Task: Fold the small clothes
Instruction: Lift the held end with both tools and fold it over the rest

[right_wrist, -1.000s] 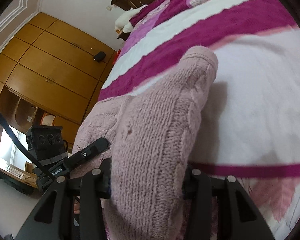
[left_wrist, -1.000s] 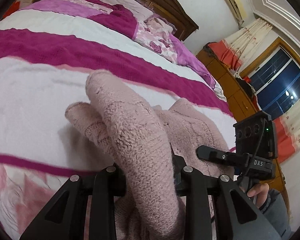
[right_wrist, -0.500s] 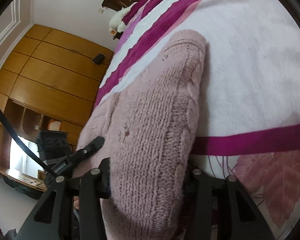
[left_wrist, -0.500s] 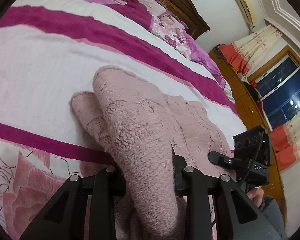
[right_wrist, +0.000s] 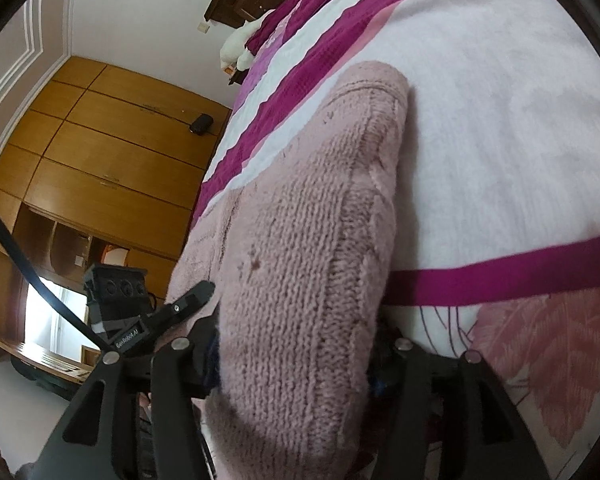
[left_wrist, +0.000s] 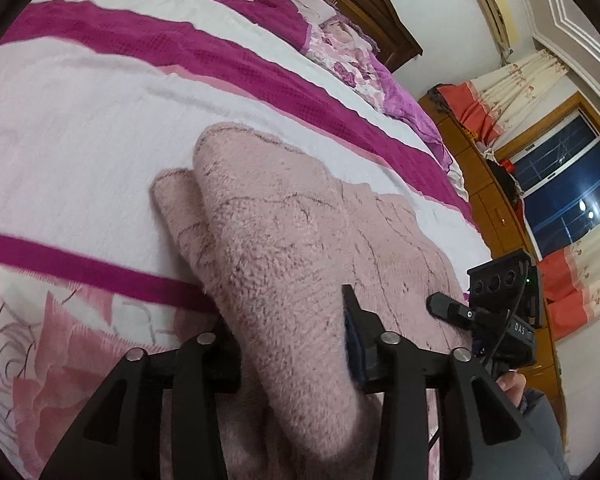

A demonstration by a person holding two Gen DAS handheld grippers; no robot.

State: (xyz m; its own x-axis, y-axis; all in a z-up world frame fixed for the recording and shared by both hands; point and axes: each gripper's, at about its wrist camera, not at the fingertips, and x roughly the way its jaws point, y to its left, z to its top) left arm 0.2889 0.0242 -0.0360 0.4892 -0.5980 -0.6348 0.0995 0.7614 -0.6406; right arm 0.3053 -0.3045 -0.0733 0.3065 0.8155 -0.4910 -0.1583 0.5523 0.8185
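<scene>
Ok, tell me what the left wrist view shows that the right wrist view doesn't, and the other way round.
Only the left wrist view: the dark window, the orange and cream curtains, the air conditioner and a second layer of knit under the folded edge.

Only the right wrist view: the wooden wardrobe and a white soft toy at the head of the bed.

Both: the pink sweater clamped in the left gripper and the right gripper, lying on the striped bedspread.

Pink knit sweater (left_wrist: 300, 240): fuzzy, dusty-rose yarn with cable ribbing and a small dark mark on one fold. State: partly folded, doubled layers. Pose: two corners raised off the bed (left_wrist: 80, 140), remainder lying flat. Location: near the bed's foot edge.
</scene>
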